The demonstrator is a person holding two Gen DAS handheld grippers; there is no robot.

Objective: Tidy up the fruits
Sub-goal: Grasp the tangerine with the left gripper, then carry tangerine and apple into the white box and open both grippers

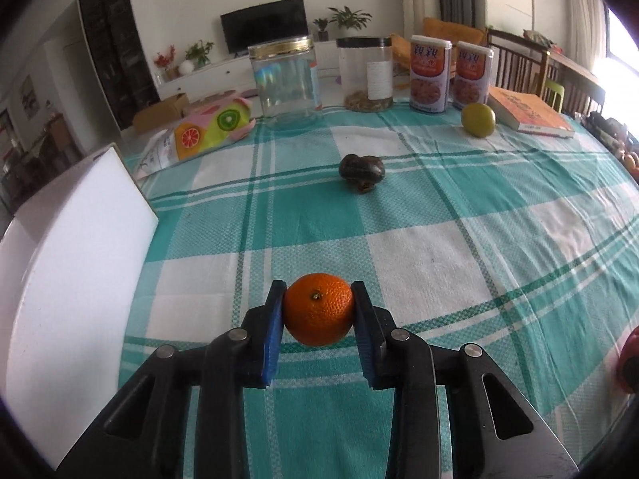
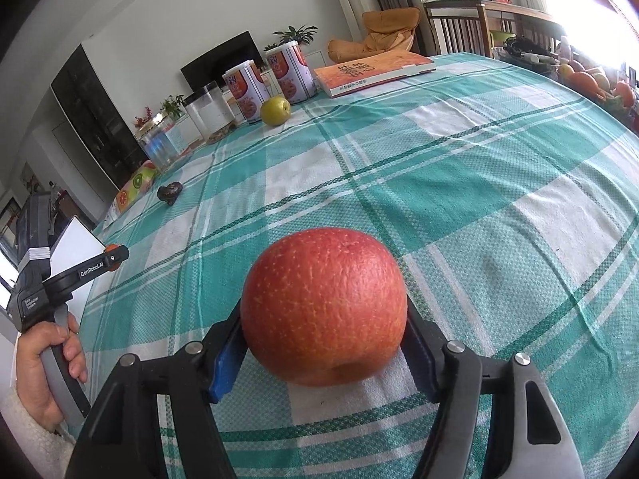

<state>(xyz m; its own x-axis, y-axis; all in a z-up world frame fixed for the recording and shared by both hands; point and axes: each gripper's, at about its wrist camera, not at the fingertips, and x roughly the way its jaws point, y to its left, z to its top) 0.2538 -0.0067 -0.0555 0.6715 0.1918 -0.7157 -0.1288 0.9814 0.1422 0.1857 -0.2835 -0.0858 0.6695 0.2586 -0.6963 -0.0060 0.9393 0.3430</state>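
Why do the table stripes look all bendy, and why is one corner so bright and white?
Left wrist view: the fisheye lens curves the tablecloth stripes, though the orange in the left gripper looks sharp. Right wrist view: window light washes out the upper right corner, and the apple held in the right gripper looks huge because it is close to the lens.

Place: a home living and dining room.
Signs: black flat television (image 1: pixel 263 25), green-and-white checked tablecloth (image 1: pixel 499 247), wooden slatted chair (image 2: pixel 455 28).

White walls, a television (image 1: pixel 263 26) on a low cabinet (image 1: pixel 223 70) (potted plants beside) — bright window (image 1: pixel 621 46) right.
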